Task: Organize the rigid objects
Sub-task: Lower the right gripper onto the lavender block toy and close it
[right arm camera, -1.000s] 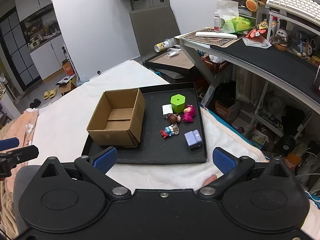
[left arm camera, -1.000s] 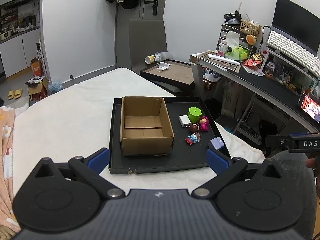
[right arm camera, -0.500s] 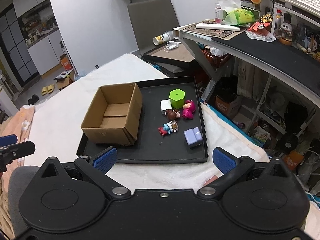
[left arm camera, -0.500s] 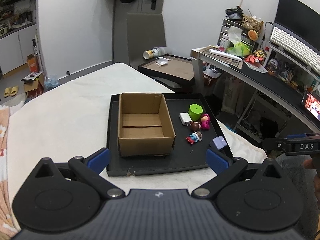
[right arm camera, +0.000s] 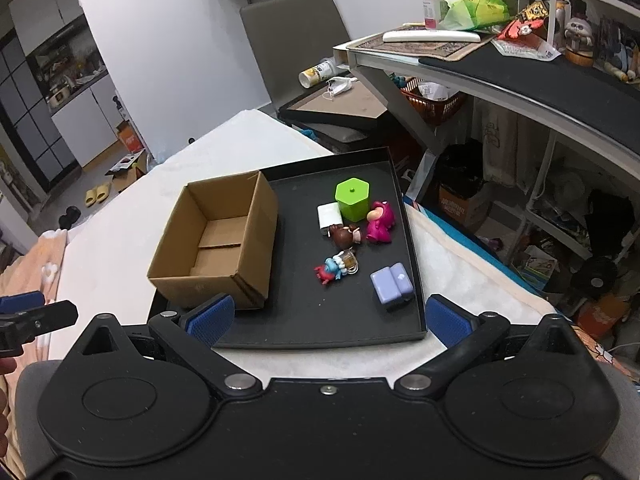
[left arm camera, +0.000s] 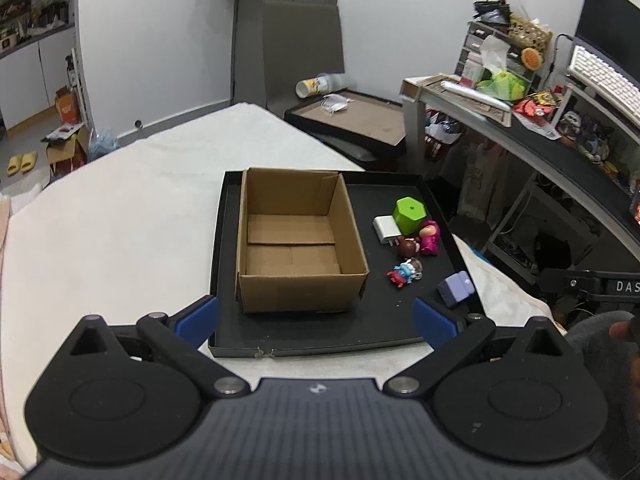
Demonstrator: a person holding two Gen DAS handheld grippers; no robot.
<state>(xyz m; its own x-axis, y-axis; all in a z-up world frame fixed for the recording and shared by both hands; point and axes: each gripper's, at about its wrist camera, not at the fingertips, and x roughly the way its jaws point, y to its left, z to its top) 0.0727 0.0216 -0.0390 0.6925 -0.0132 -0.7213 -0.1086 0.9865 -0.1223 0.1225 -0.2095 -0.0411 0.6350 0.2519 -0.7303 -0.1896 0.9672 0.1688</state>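
Note:
An open, empty cardboard box (left arm camera: 296, 240) (right arm camera: 218, 246) stands on the left part of a black tray (left arm camera: 380, 316) (right arm camera: 304, 320). To its right on the tray lie a green hexagonal container (right arm camera: 352, 199), a white charger (right arm camera: 330, 216), a brown figurine (right arm camera: 346, 236), a pink figurine (right arm camera: 380, 222), a blue-and-red figurine (right arm camera: 336, 268) and a lilac toy sofa (right arm camera: 392, 286). My left gripper (left arm camera: 316, 318) is open and empty, in front of the box. My right gripper (right arm camera: 328, 318) is open and empty, in front of the tray's near edge.
The tray lies on a white blanket-covered surface (left arm camera: 120, 208). A grey chair (left arm camera: 302, 56) and a second flat tray (left arm camera: 352, 120) stand beyond. A cluttered desk (right arm camera: 500, 64) runs along the right, with storage beneath it.
Both grippers have moved forward toward the tray, so the box and toys look larger. Both stay open and nothing on the tray has moved.

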